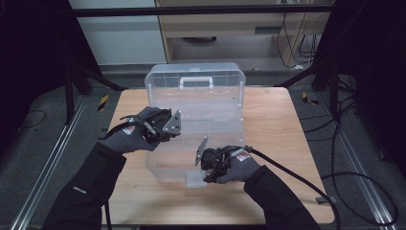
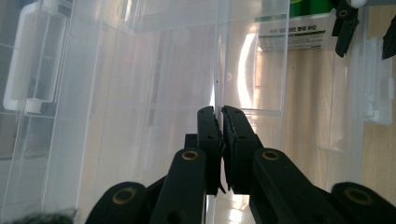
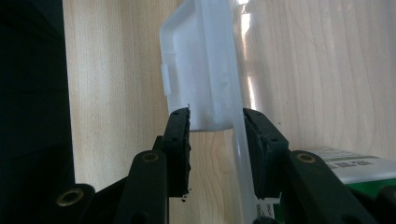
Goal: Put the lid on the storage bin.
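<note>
In the middle of the high view a clear plastic box (image 1: 194, 143) sits on the desk (image 1: 273, 129), its lid (image 1: 195, 84) standing upright toward the top of the frame, so opening looks done. The left claw (image 1: 165, 128), left of centre, is pinched nearly shut on a thin clear wall of the box, seen between its jaws in the left gripper view. The right claw (image 1: 207, 176), at lower centre, is partly open around the front latch (image 3: 201, 70), its jaws straddling the latch; whether they press it I cannot tell. A green-and-white packet (image 2: 292, 32) lies inside. Closing or emptying seems left.
</note>
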`<act>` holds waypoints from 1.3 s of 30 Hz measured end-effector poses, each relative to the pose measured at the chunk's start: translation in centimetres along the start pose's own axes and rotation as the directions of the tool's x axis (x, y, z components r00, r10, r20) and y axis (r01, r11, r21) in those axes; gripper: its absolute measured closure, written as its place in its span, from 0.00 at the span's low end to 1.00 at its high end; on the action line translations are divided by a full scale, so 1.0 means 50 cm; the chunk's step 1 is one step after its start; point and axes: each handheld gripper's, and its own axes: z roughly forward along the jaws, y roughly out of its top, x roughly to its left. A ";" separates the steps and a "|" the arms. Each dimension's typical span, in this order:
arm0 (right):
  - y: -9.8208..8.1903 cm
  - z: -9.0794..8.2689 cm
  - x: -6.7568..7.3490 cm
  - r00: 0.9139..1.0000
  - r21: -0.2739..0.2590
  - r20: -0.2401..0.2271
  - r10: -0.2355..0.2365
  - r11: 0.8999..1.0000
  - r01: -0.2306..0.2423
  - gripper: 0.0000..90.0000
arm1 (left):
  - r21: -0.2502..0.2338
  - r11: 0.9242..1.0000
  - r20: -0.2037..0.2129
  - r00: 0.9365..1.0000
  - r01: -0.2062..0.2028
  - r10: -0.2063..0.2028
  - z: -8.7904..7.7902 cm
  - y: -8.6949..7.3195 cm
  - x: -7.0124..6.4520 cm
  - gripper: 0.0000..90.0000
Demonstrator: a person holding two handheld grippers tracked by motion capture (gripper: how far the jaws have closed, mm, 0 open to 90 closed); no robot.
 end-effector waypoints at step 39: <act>-0.043 -0.088 0.021 0.989 -0.304 0.102 0.106 0.950 -0.070 0.84 | -0.006 1.000 0.026 1.000 0.017 -0.017 0.002 -0.008 -0.021 0.94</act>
